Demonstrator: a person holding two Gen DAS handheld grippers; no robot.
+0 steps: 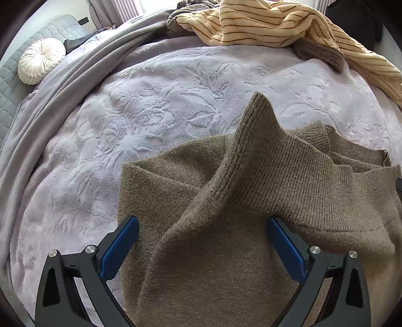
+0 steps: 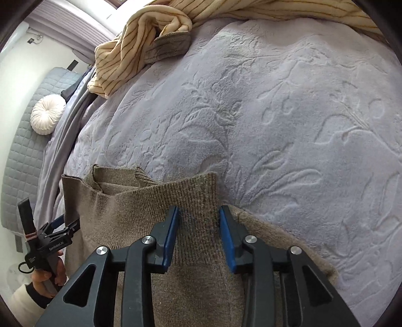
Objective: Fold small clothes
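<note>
A bed under an embossed lavender blanket carries the brown knit sweater at its near edge, a striped cream garment heaped at the far side. The left gripper stands spread wide above the sweater, pinching nothing. The right gripper is partly spread, the sweater's ribbed sleeve cuff between its pads, apparently unpinched.

You see the sweater on the bedspread's near part, the striped garment at its far edge, the round cushion beyond its left side.
</note>
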